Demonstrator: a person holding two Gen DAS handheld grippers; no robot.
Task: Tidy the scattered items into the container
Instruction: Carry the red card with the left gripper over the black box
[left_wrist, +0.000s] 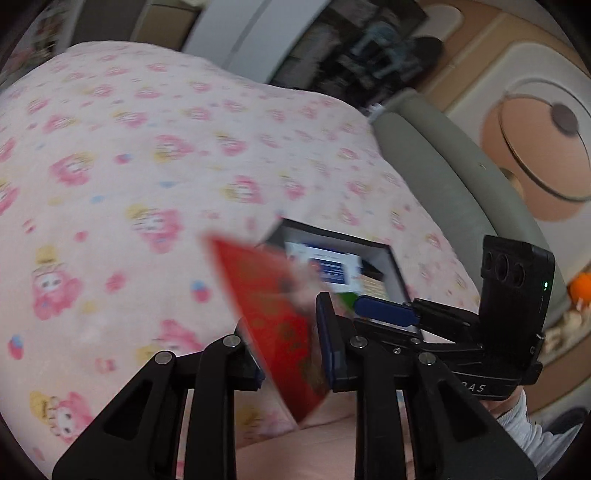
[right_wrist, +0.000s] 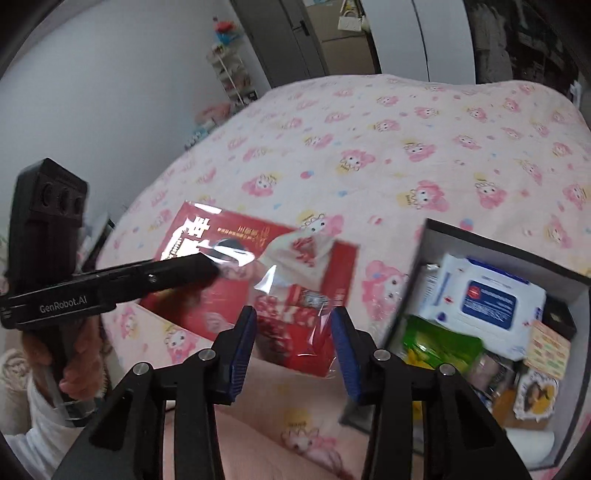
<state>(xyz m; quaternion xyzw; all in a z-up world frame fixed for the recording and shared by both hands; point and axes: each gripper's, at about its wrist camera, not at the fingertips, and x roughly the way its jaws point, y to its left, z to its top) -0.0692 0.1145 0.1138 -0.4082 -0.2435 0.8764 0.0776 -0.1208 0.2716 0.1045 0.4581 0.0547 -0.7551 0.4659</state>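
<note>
A flat red packet (left_wrist: 275, 325) stands on edge between the fingers of my left gripper (left_wrist: 291, 350); the jaws look wider than the packet, contact unclear. In the right wrist view the same red packet (right_wrist: 240, 266) is lifted above the bed, with the left gripper (right_wrist: 177, 273) reaching onto it from the left. My right gripper (right_wrist: 293, 347) is open and empty just in front of the packet's near edge. The open box (right_wrist: 424, 266) sits at the right, holding a white wipes pack (right_wrist: 487, 299), a green packet (right_wrist: 439, 343) and several small items. The box also shows in the left wrist view (left_wrist: 397, 273).
A pink patterned bedspread (right_wrist: 388, 147) covers the bed. A grey padded bed edge (left_wrist: 443, 177) runs along the right. A white wall and a doorway (right_wrist: 288, 37) lie beyond the bed's far side.
</note>
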